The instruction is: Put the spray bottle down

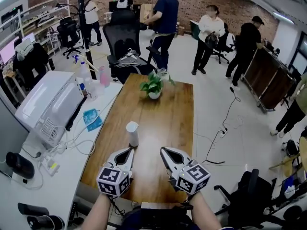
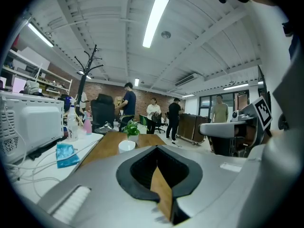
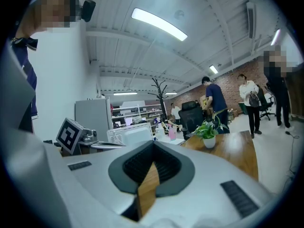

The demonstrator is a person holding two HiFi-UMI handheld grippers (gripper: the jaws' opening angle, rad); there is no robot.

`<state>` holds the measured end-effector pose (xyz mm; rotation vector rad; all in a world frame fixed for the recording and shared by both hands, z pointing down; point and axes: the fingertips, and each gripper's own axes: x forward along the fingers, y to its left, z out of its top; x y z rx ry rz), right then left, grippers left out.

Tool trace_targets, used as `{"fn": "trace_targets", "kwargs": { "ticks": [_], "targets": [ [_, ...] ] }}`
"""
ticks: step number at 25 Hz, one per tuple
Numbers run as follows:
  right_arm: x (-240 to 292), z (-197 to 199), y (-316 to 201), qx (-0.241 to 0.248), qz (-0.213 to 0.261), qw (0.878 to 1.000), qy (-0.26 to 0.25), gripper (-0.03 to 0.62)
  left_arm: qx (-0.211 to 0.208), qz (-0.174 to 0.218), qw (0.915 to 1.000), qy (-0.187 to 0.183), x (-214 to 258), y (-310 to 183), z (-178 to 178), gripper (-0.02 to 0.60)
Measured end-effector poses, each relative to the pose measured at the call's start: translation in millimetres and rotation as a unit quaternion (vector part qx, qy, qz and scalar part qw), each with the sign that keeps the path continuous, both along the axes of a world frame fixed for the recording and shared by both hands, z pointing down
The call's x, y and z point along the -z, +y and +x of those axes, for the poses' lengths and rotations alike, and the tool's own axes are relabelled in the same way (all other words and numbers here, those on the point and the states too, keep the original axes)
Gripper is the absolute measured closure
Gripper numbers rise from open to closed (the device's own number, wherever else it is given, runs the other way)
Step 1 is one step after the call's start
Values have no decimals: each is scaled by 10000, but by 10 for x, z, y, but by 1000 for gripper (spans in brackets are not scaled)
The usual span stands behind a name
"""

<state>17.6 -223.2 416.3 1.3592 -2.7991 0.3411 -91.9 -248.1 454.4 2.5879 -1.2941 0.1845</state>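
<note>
Left gripper (image 1: 129, 151), right gripper (image 1: 164, 151) closed, empty; white cylindrical container (image 1: 133, 133) upright on glossy wooden table (image 1: 172, 109)

Ahead of our right gripper (image 1: 164, 151) the brown wooden tabletop (image 1: 177, 123) lies bare to its far edge. Just ahead of our left gripper (image 1: 129, 151) stands a white cylindrical container (image 1: 133, 133). A green plant in a white pot (image 1: 154, 87) blocks the far middle. Loose white cables (image 1: 81, 145) and a blue packet (image 1: 92, 119) crowd the white side desk (image 1: 67, 176) on the left.
</note>
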Motion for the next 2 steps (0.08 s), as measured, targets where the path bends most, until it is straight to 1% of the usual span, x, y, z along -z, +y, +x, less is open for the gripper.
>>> {"fn": "trace_targets", "kwargs": {
  "ticks": [2],
  "targets": [
    [2, 3, 1, 4, 0, 10000, 5, 586, -11, -23, 10000, -17, -10, 4, 7, 575]
  ]
}}
